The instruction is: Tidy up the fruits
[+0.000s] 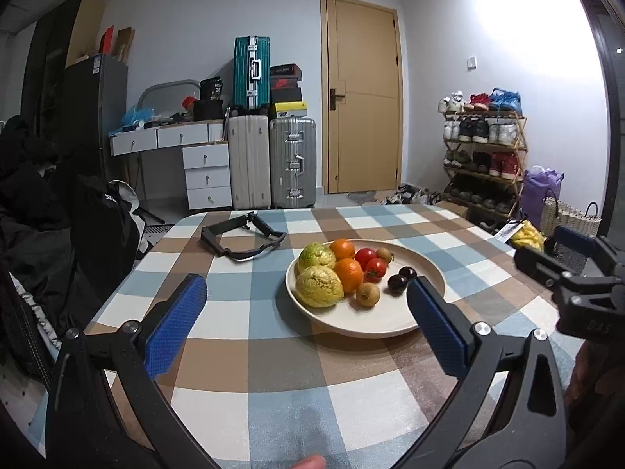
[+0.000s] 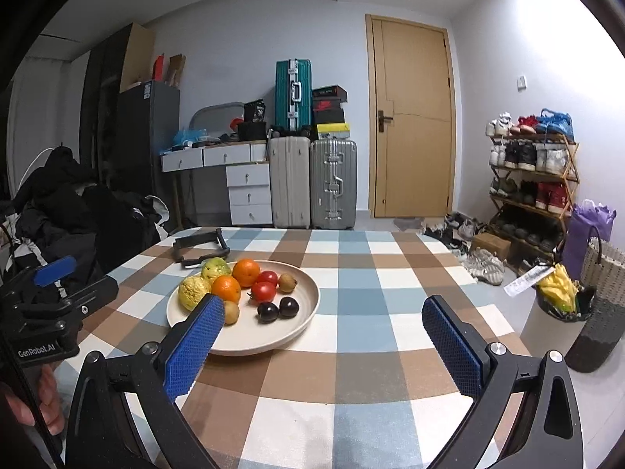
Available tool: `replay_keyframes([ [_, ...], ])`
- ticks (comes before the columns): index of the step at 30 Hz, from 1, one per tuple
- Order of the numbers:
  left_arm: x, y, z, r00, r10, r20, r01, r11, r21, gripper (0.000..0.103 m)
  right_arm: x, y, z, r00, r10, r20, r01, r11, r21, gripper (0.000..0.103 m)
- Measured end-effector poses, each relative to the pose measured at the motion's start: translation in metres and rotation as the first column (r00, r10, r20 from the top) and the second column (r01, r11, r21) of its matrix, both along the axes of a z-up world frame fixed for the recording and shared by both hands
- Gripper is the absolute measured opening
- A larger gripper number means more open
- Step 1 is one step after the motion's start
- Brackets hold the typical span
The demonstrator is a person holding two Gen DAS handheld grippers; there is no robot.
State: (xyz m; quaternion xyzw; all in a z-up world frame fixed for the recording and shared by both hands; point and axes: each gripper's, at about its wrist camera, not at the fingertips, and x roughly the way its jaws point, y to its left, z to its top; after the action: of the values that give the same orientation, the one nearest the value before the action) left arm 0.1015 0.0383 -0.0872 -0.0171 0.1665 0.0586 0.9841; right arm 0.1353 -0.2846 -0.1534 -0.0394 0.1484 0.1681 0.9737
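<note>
Two grippers hang over the checked cloth of the counter (image 2: 351,293), and both sets of jaws are spread wide with nothing between them. Left gripper (image 1: 306,297) sits low and close, its right pad just in front of the plate's near rim. Right gripper (image 2: 324,312) has its left pad overlapping the plate (image 2: 300,312), its right pad over bare cloth. That round, cream, shallow plate carries all the fruit: two bumpy yellow-green guavas (image 2: 193,292), two glossy oranges (image 2: 246,271), two red tomatoes (image 2: 263,291), fuzzy brown kiwis (image 2: 287,282) and two dark shiny plums (image 2: 278,310). Plenty of open cloth lies right of the plate, out to the counter's rounded edge. Behind it on the left, a black strap (image 1: 242,234) lies by the far edge.
</note>
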Motion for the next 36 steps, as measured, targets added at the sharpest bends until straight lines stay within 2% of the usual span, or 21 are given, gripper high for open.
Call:
replay_keyframes([
  [36,0.0012,0.0026,-0.0003,1.000,0.000,0.001,0.000,1.000,0.000,0.103,0.0006,0.0025,-0.0002,1.000,0.024,0.000,-0.024,1.000,-0.001,0.103],
])
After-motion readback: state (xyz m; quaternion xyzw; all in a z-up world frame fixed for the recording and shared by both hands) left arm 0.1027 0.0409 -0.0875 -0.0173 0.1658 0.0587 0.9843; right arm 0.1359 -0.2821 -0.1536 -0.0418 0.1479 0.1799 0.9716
